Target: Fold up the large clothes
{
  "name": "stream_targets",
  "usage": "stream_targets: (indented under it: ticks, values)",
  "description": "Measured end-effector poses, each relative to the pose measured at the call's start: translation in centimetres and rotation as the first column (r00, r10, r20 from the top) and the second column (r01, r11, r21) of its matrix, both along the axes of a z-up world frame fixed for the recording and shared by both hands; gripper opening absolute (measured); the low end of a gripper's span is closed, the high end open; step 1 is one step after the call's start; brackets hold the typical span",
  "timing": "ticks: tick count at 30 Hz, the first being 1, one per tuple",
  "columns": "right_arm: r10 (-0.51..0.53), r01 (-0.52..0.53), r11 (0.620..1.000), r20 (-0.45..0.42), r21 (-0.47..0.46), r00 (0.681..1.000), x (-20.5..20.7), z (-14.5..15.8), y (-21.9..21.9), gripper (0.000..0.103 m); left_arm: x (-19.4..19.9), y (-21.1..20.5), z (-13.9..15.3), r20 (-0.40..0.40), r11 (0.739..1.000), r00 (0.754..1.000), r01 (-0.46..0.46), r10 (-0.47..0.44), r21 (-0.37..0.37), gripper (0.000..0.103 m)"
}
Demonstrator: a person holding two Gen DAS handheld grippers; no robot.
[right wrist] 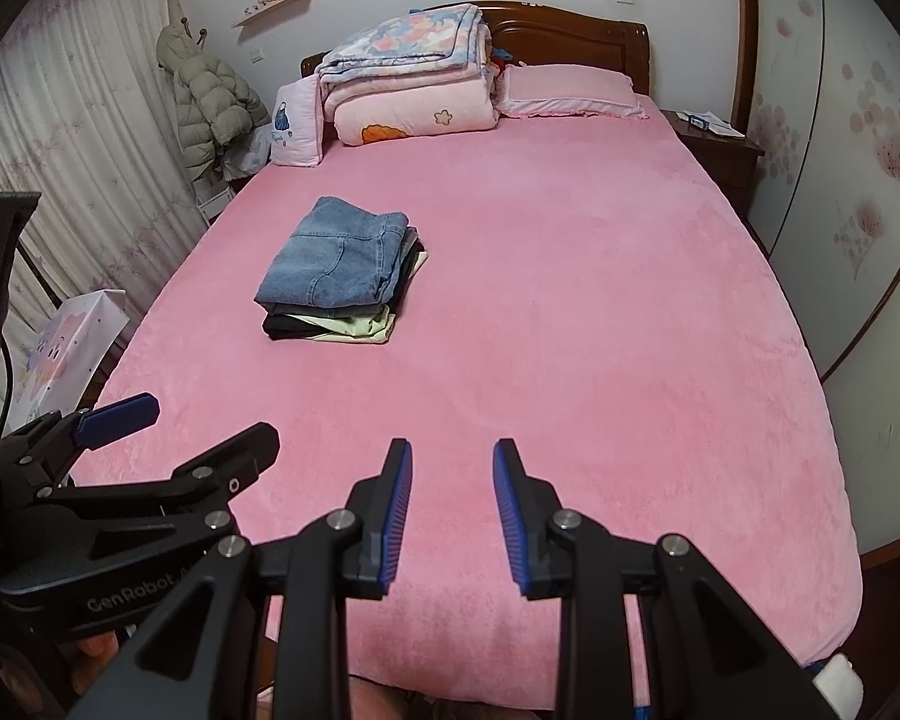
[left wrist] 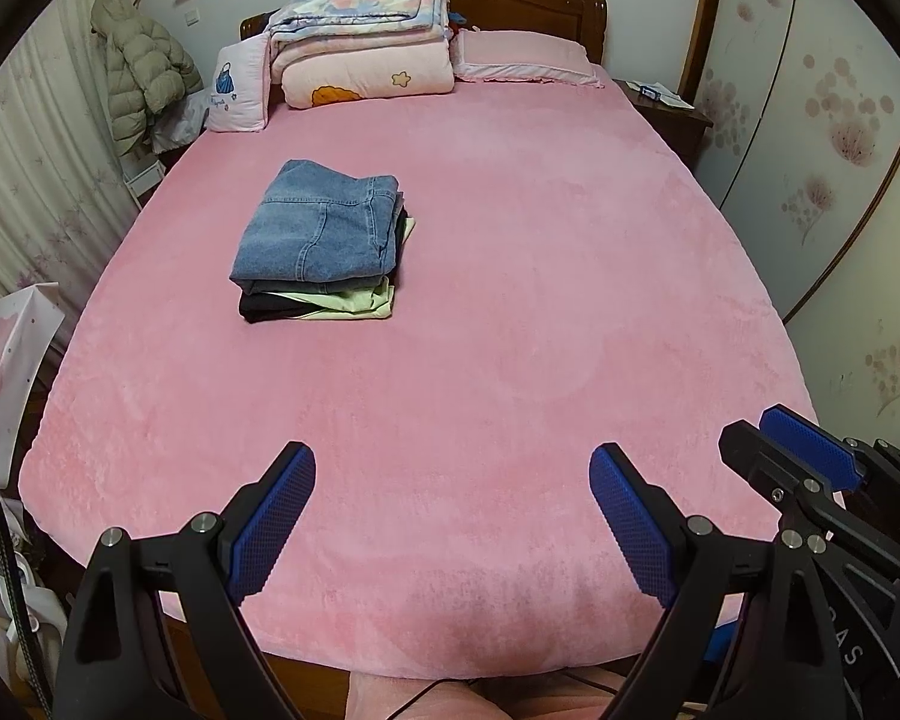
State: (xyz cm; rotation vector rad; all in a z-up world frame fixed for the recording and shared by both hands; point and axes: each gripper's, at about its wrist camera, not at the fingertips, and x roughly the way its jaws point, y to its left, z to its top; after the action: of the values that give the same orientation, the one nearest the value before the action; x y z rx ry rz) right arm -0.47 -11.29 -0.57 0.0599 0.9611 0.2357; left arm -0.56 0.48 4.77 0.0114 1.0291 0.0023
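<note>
A stack of folded clothes lies on the pink bed [left wrist: 510,300], left of its middle: folded blue jeans [left wrist: 321,228] on top, a pale green garment [left wrist: 348,303] and a black one [left wrist: 258,306] beneath. The stack also shows in the right wrist view [right wrist: 339,264]. My left gripper [left wrist: 453,468] is open wide and empty over the bed's near edge. My right gripper [right wrist: 453,462] is open and empty beside it; it shows at the right of the left wrist view [left wrist: 768,438]. The left gripper shows at the left of the right wrist view [right wrist: 204,420].
Folded quilts [left wrist: 366,42], a small cushion [left wrist: 237,87] and a pink pillow [left wrist: 522,60] lie at the wooden headboard. A nightstand [left wrist: 666,108] stands right of the bed, a wardrobe [left wrist: 840,150] beyond it. A padded coat [left wrist: 141,66], curtains and a paper bag [left wrist: 6,372] are at the left.
</note>
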Motion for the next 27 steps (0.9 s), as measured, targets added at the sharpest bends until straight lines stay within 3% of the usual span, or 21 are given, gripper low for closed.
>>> stream_targets:
  ticks: [27]
  values:
    - [0.000,0.000,1.000,-0.007,-0.001,1.000,0.16,-0.57,-0.08,0.028,0.68,-0.06,-0.21,-0.014,1.000,1.000,0.011,-0.011,-0.001,0.092]
